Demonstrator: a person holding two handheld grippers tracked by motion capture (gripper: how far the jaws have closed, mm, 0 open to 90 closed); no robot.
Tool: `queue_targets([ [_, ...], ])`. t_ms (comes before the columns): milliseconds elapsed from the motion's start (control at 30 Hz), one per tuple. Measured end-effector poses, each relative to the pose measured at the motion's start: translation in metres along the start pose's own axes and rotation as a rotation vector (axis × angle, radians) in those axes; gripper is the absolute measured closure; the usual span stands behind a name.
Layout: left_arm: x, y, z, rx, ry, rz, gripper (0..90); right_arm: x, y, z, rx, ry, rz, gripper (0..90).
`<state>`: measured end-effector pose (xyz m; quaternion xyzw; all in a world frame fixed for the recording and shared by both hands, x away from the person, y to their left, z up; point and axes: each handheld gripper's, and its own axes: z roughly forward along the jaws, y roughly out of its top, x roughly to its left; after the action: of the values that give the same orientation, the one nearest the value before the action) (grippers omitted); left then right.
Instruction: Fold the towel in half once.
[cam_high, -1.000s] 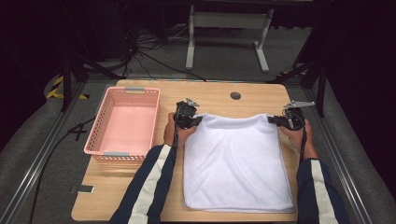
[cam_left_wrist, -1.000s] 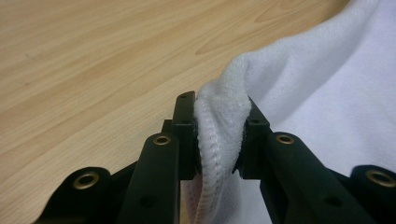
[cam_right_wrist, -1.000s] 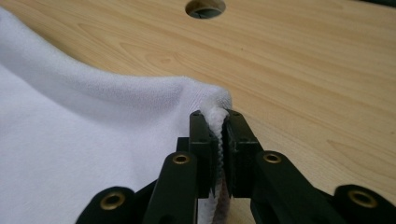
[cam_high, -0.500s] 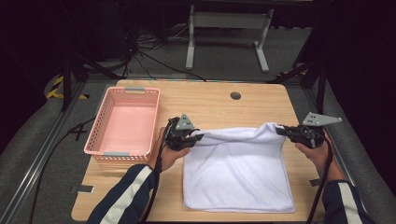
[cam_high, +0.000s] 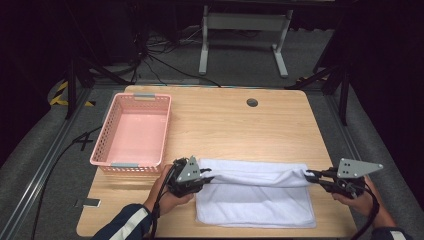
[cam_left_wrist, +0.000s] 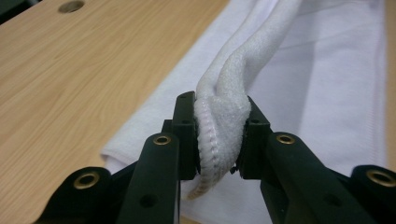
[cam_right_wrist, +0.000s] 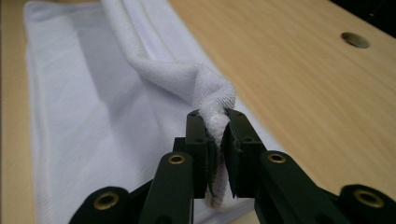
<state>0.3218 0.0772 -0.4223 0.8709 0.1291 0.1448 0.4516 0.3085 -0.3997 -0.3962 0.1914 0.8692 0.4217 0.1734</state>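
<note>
From above, your left gripper (cam_high: 207, 176) and your right gripper (cam_high: 311, 176) sit at opposite ends of the white towel (cam_high: 255, 200), which lies on the near half of the wooden table (cam_high: 225, 125). Between the two grippers the towel's folded-over edge runs as a raised roll, while the layer beneath it lies flat, reaching close to the table's near edge. The pink basket (cam_high: 132, 132) stands on the left part of the table, just beyond your left hand (cam_high: 167, 192), and a round cable hole (cam_high: 252, 102) shows toward the far side. What the high view cannot settle, the gripper views do: in the left gripper view your jaws are clamped on a bunched, stitched corner of the towel (cam_left_wrist: 219, 135), the fabric bulging between them and trailing away as a twisted rope over the flat layer. In the right gripper view your jaws pinch a thinner fold of the towel (cam_right_wrist: 217, 123), nearly meeting, with the cloth peaking just past the tips. Your right hand (cam_high: 362, 197) shows at the table's near right corner.
</note>
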Motion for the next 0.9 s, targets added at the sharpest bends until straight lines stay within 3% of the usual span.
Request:
queue_targets([
  [33, -0.008, -0.006, 0.000, -0.004, -0.025, -0.003, 74.1, 0.007, -0.007, -0.003, 0.009, 0.041, -0.015, 80.8],
  [100, -0.011, -0.009, -0.001, 0.001, -0.043, -0.011, 74.1, 0.009, -0.010, -0.004, 0.018, 0.049, -0.019, 81.0],
  [133, -0.013, -0.010, -0.001, 0.014, -0.040, -0.007, 74.2, 0.015, -0.016, -0.007, 0.032, 0.082, -0.022, 80.9],
  [200, -0.015, -0.015, -0.003, 0.027, -0.060, -0.023, 74.1, 0.018, -0.018, -0.008, 0.040, 0.099, -0.031, 80.6],
  [267, -0.016, -0.019, -0.004, 0.051, -0.044, -0.014, 74.1, 0.024, -0.025, -0.010, 0.067, 0.120, -0.033, 80.4],
  [367, -0.017, -0.026, -0.006, 0.075, -0.084, -0.025, 74.1, 0.033, -0.035, -0.009, 0.115, 0.154, -0.046, 81.9],
  [400, -0.020, -0.028, -0.005, 0.111, -0.111, -0.006, 74.0, 0.036, -0.038, -0.009, 0.121, 0.158, -0.040, 82.2],
  [500, -0.024, -0.033, 0.003, 0.201, -0.128, 0.018, 73.0, 0.041, -0.049, -0.007, 0.144, 0.151, -0.023, 83.6],
  [533, -0.025, -0.035, 0.006, 0.245, -0.113, 0.039, 72.6, 0.041, -0.051, -0.005, 0.150, 0.151, -0.022, 83.9],
  [600, -0.023, -0.037, 0.009, 0.242, -0.107, 0.010, 73.1, 0.042, -0.053, 0.002, 0.190, 0.139, -0.025, 84.9],
  [633, -0.022, -0.036, 0.011, 0.241, -0.087, 0.019, 73.2, 0.042, -0.055, 0.006, 0.197, 0.139, -0.024, 85.4],
  [667, -0.021, -0.035, 0.012, 0.253, -0.062, 0.025, 73.2, 0.041, -0.055, 0.009, 0.191, 0.140, -0.024, 85.6],
  [767, -0.015, -0.035, 0.015, 0.251, -0.050, 0.008, 73.4, 0.035, -0.055, 0.014, 0.174, 0.132, -0.005, 86.0],
  [900, 0.005, -0.030, 0.026, 0.257, 0.013, -0.019, 73.8, 0.026, -0.051, 0.022, 0.169, 0.072, 0.000, 86.3],
])
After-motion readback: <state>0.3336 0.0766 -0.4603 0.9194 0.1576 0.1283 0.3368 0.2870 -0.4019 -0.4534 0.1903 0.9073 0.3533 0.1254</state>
